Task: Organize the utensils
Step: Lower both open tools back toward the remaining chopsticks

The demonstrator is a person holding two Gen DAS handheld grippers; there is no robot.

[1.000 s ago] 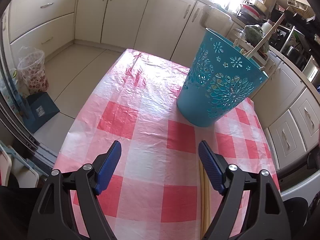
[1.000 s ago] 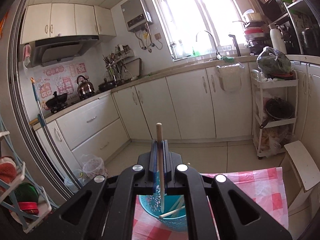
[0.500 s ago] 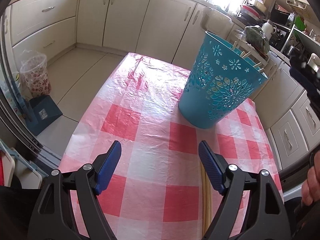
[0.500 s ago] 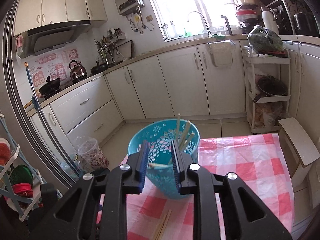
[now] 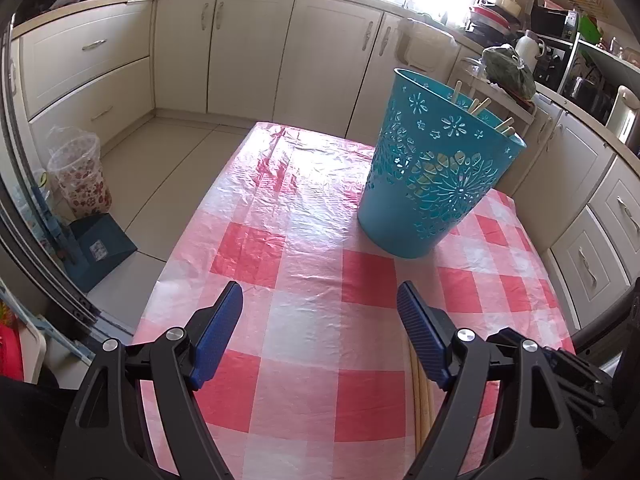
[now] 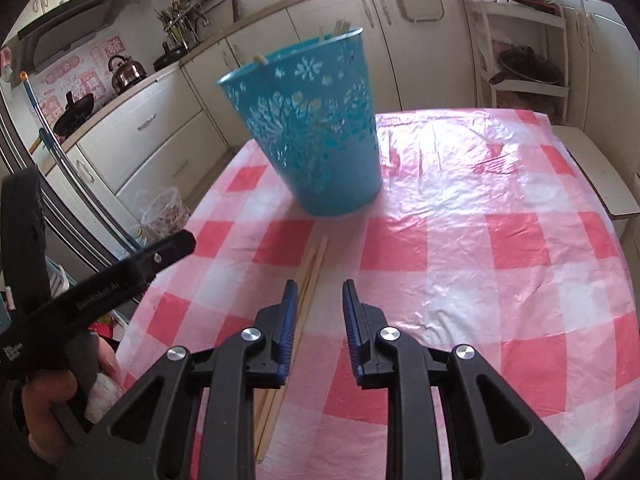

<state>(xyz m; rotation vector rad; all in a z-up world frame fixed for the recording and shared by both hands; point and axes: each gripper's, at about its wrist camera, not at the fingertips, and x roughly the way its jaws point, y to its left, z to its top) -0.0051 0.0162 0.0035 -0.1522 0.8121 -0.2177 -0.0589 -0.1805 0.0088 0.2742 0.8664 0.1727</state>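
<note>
1. Chopsticks (image 6: 310, 276), pale wooden sticks, lie in a loose bundle on the table (image 6: 500, 208), running lengthwise from near the foot of a blue bin (image 6: 316, 128) back under the right gripper (image 6: 320, 300).
2. More wooden sticks (image 5: 480, 106) stand inside the bin, their tips poking above its rim.
3. The bin, turquoise plastic with cut-out flower patterns, stands upright on the table toward its far end.
4. The right gripper hangs above the table with its blue-padded jaws a narrow gap apart and nothing between them; the loose chopsticks lie just beside and under its left jaw.
5. The left gripper (image 5: 320, 320) hangs over the near part of the table with its jaws spread wide and holding nothing; a few chopsticks (image 5: 420, 396) show on the cloth under its right jaw.
6. A hand (image 6: 44, 404) grips the left gripper's handle, seen at the left edge of the right wrist view.
7. A glossy, slightly wrinkled plastic cloth in red, pink and white checks covers the table.
8. The room is a kitchen with cream cabinets (image 5: 248, 52) along the walls, a pale tiled floor (image 5: 160, 160) and a bright window above the worktop.
9. A kettle (image 6: 126, 70) and a dark wok (image 6: 74, 110) sit on the stove side, and a white rack (image 6: 520, 40) holds a pan.
10. A small patterned waste basket (image 5: 80, 176) stands on the floor to the left of the table.
</note>
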